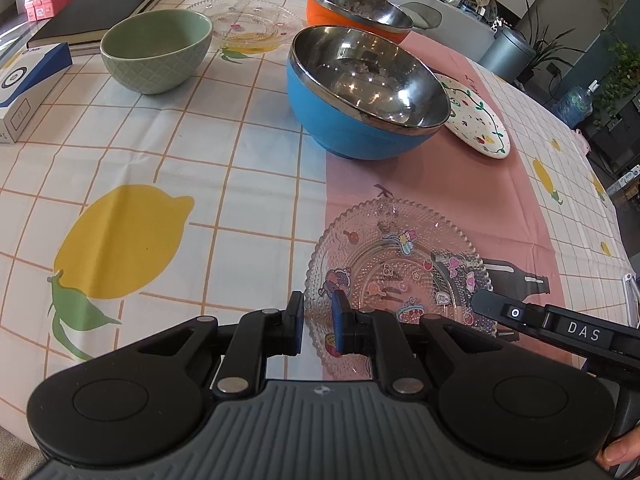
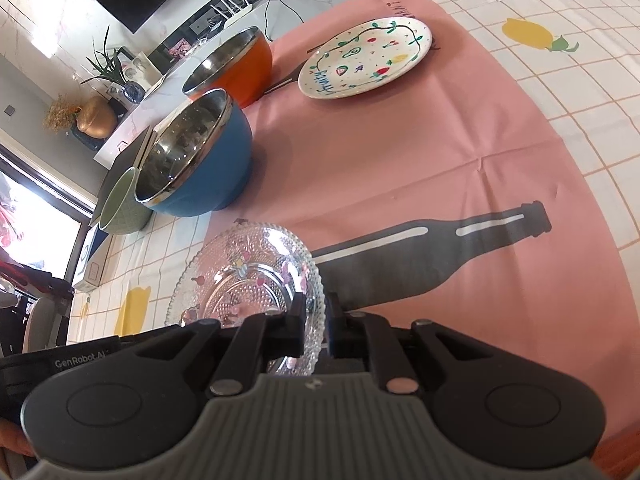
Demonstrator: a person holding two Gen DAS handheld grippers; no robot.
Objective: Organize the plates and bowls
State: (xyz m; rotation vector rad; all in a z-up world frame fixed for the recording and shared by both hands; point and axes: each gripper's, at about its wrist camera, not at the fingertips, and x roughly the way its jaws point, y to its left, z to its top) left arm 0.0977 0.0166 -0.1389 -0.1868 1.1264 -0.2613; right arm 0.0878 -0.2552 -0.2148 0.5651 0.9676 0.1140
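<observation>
Grippers pinch opposite rims of the clear glass plate (image 1: 396,268): left gripper (image 1: 318,322) and right gripper (image 2: 316,326) both clamped on it, over the table's (image 1: 248,160) pink cloth (image 2: 400,160), near the blue bowl (image 1: 360,96).

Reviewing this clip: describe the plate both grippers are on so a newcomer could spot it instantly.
Find the pink cloth with the bottle print. At its near edge, in front of the blue bowl, lies the clear plate. Unlike the white painted plate, it is beaded glass with cartoon stickers.
</observation>
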